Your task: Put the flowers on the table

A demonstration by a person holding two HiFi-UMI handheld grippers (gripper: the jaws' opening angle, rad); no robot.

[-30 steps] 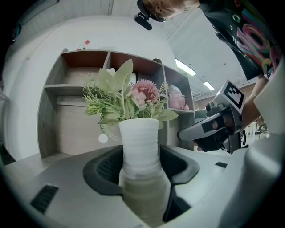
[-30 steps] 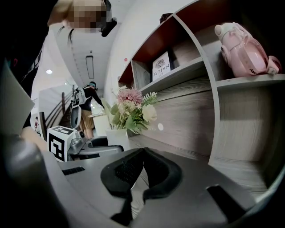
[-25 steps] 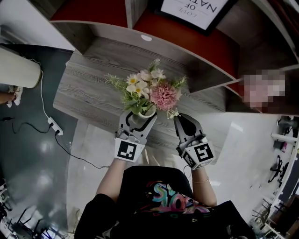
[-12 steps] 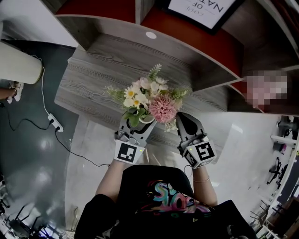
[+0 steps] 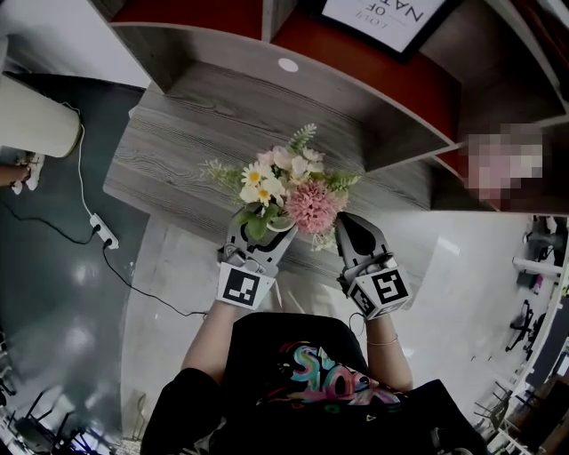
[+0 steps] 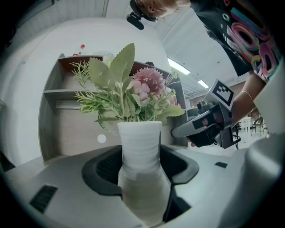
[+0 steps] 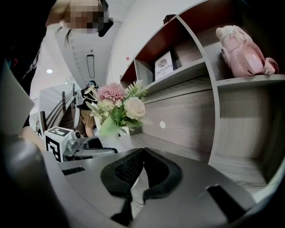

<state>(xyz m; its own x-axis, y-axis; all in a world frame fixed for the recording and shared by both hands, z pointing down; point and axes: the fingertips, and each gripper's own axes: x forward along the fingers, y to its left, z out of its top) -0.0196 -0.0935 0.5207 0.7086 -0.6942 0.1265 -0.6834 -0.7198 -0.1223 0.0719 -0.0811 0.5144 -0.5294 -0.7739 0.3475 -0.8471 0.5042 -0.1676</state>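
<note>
Drifts slightly forward over the table (image 5: 173,147), flowers (image 5: 286,185) upright above the left gripper (image 5: 265,227).
Clamps the white vase (image 6: 141,160) low to keep blooms level for setting down; holds right gripper (image 5: 347,229) pinched empty just alongside.

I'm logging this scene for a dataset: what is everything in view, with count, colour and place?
Flowers: one bunch, pink, white and cream with green leaves, in the vase.
Vase: one, white, at the table's near edge.
Table: one, grey wood grain, under the bunch.
Shelves: one unit, grey wood with red backs, behind the table.
Framed sign: one, white in a black frame, on a shelf.
Pink ornament: one, on an upper shelf.
Power strip: one, white, on the floor at left.
Left claw: shut on the vase.
Right claw: shut, empty, beside the flowers.
</note>
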